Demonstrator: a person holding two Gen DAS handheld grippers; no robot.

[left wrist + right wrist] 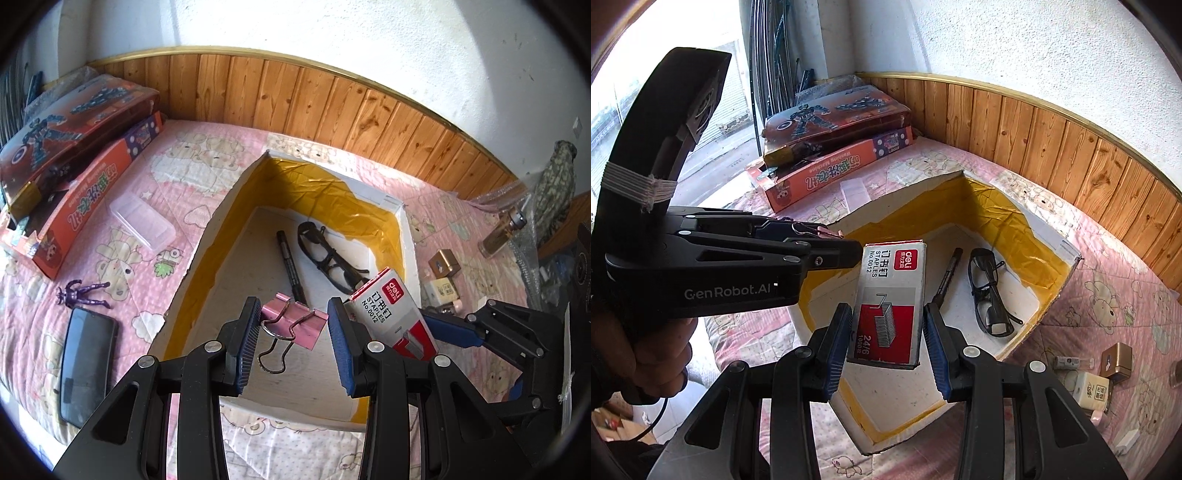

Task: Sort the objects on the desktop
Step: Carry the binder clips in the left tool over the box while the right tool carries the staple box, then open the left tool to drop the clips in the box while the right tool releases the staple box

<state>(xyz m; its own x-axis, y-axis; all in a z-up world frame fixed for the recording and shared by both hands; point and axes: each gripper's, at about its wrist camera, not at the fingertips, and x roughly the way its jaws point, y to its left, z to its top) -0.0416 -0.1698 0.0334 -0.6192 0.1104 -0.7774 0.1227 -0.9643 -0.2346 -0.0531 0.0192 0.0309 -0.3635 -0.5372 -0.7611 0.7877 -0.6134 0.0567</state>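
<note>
Staple box, red and grey and printed "STAPLES No.0012", is hanging over the white tray, whose inner walls are lined with yellow tape. The right gripper is clenching it by its long sides, one blue pad pressing each edge. Beside it, the left gripper is gripping a pink binder clip between its fingertips; the clip's wire handles are dangling above the tray's floor. In the left wrist view the staple box is showing just right of the clip, tilted, its near end between the other tool's pads. Inside the tray, a black marker pen and a pair of black-framed glasses are lying side by side on the white floor, close together. Outside the tray, on the pink cartoon-print quilt, a clear plastic case, a dark phone, a purple figurine and stacked toy boxes are lying to the left; a small gold box is sitting to the right.
</note>
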